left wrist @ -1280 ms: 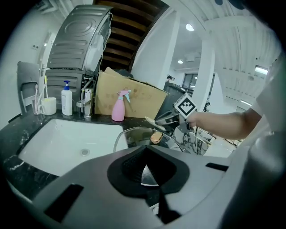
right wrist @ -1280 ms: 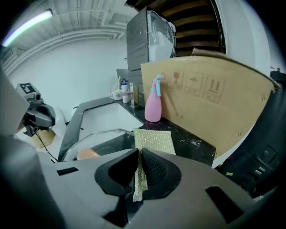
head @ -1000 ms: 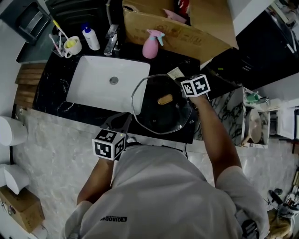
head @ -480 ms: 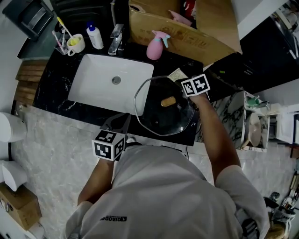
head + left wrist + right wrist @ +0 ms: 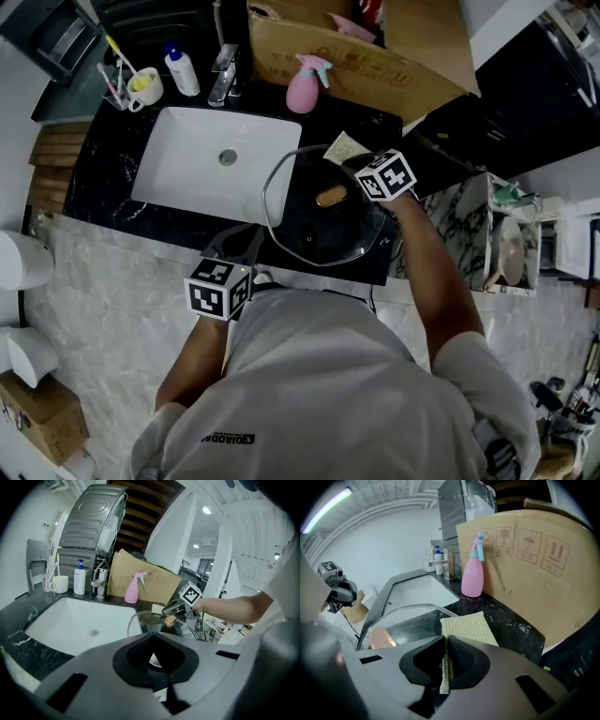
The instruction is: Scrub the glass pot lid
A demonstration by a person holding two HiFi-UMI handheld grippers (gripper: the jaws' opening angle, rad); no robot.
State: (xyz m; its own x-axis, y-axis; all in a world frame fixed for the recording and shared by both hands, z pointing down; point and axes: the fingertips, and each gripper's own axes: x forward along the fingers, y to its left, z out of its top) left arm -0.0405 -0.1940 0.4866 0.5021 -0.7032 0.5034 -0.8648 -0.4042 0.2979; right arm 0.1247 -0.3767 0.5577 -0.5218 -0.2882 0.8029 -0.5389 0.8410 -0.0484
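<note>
The glass pot lid (image 5: 319,230) lies flat on the black counter (image 5: 112,178) under my right gripper (image 5: 445,641), with its bronze knob (image 5: 330,197) just to that gripper's left. The gripper is clamped on a yellow scouring pad (image 5: 468,627) that sticks out ahead of the jaws, over the lid's rim. I'd press the pad flat and scrub in short strokes around the knob. My left gripper (image 5: 236,246) is closed on nothing, just short of the near rim. I'd brace that rim, since the lid will likely slide.
</note>
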